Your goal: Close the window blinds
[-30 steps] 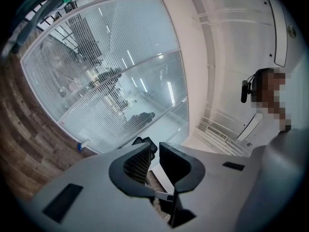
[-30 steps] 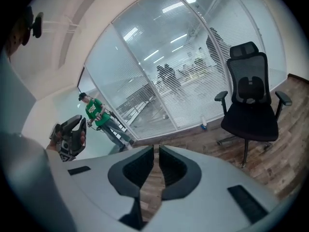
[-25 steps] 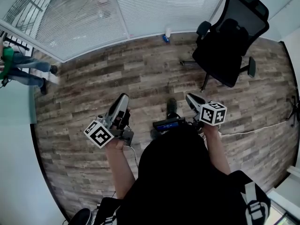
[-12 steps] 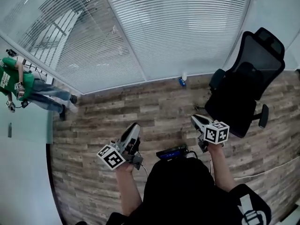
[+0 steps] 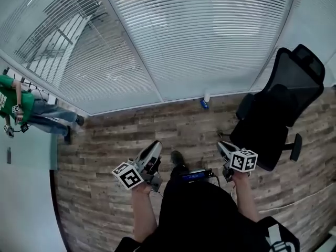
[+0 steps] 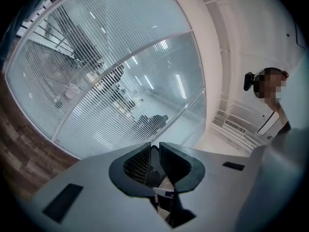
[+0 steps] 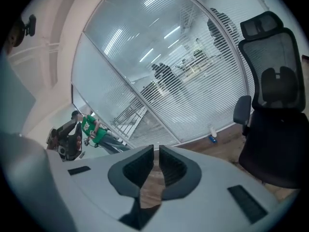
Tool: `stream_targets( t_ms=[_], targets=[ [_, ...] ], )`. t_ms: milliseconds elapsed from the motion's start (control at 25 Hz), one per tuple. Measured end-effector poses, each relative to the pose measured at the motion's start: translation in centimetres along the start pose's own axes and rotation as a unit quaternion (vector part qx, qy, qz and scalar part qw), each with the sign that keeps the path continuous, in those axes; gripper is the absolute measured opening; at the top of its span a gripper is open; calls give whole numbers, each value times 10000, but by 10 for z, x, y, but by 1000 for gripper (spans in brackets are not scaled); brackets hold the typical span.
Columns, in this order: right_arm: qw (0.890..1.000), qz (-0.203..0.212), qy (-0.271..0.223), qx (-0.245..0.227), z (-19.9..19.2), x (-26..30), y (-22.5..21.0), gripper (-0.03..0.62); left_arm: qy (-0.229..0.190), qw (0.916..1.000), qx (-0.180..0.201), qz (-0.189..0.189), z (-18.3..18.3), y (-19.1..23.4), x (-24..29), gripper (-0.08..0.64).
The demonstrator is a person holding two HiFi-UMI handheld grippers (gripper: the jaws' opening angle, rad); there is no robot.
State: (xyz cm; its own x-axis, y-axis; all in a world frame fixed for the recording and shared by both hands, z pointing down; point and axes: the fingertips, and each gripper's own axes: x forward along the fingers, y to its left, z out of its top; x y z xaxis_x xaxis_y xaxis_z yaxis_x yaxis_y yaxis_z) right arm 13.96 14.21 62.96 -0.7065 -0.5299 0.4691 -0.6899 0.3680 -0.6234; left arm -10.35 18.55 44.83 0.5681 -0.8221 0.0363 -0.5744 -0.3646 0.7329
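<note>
White slatted blinds (image 5: 210, 41) hang down over the curved glass wall ahead; they also fill the left gripper view (image 6: 120, 81) and the right gripper view (image 7: 193, 71). Through the slats I can make out stairs and office shapes. My left gripper (image 5: 156, 146) is held level, pointing at the blinds and well short of them. Its jaws (image 6: 155, 146) stand close together with nothing between them. My right gripper (image 5: 221, 146) points slightly down towards the base of the wall. Its jaws (image 7: 156, 149) are also nearly together and empty. No cord or wand is visible.
A black office chair (image 5: 278, 114) stands close on my right, also seen in the right gripper view (image 7: 275, 110). A small white bottle (image 5: 207, 97) and a blue object (image 5: 202, 104) lie at the foot of the wall. A person in green (image 5: 16, 106) stands far left.
I have walked towards the glass wall, so the blinds fill more of the head view. Both grippers came forward with me, jaws unchanged. The chair now sits beside my right arm.
</note>
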Motion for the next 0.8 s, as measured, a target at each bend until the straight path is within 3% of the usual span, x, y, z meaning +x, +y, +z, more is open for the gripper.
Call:
stream_targets(
  t_ms=[240, 440, 640, 800],
  targets=[
    [9975, -560, -398, 181, 58, 27, -19, 41, 131, 9985, -128, -522, 49, 44, 63, 66],
    [9955, -775, -539, -12, 109, 72, -3, 41, 338, 9954, -60, -890, 98, 66, 96, 64],
    [9965, -714, -324, -294, 119, 124, 31, 41, 311, 9933, -351, -1053, 124, 99, 105, 31],
    [9962, -808, -178, -255, 120, 133, 29, 41, 234, 9931, -582, -990, 134, 119, 112, 28]
  ],
)
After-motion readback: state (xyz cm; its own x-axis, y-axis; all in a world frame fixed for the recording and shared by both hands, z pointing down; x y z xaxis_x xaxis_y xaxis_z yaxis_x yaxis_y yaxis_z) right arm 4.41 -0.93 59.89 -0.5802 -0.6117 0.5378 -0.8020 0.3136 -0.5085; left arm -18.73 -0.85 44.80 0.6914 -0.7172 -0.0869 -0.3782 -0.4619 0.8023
